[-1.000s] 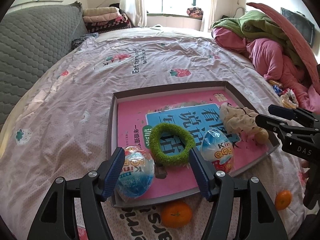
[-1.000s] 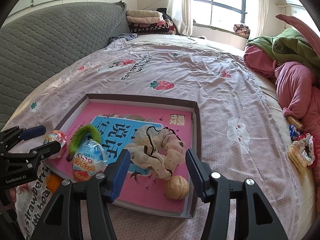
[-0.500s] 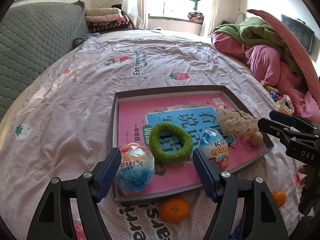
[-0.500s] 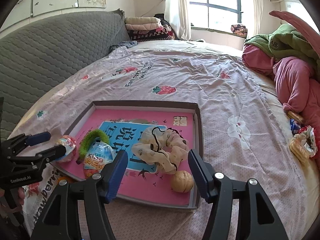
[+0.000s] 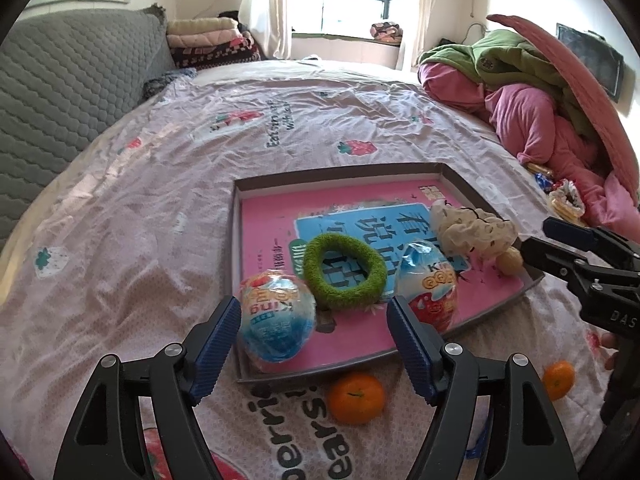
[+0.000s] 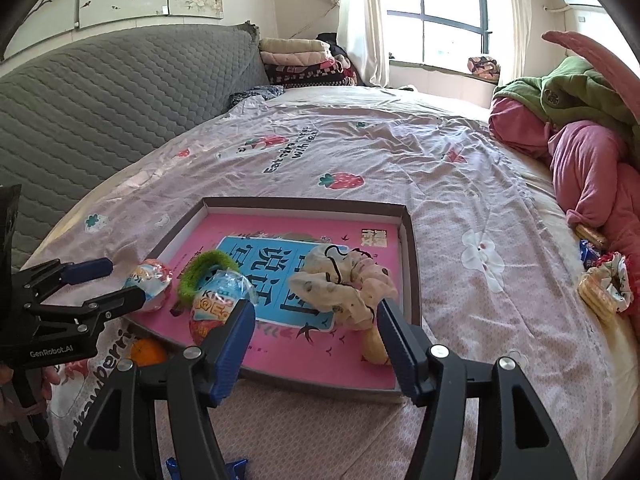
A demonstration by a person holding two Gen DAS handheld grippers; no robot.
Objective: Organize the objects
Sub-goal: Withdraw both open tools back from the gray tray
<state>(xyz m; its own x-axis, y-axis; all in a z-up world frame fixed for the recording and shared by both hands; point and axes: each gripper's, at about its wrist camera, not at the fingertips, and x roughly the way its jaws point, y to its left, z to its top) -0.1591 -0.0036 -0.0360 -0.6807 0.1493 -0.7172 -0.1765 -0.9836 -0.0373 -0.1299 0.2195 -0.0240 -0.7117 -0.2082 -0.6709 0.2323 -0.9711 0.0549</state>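
Orange mandarin (image 5: 356, 398) lies on the bedsheet just outside the tray (image 5: 460, 178), below the left gripper (image 5: 314, 334) — jaws wide, empty. Best next: drop straight over it, pads on the fruit's flanks, squeeze lightly.

Right wrist view: right gripper (image 6: 316, 330) gapes too, holding nothing, over the tray's near edge by the scrunchie (image 6: 344, 284); the mandarin sits far left — leave it to the left hand.

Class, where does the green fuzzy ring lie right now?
In the left wrist view, the green ring lies inside the tray on the pink book, between the two wrapped eggs.
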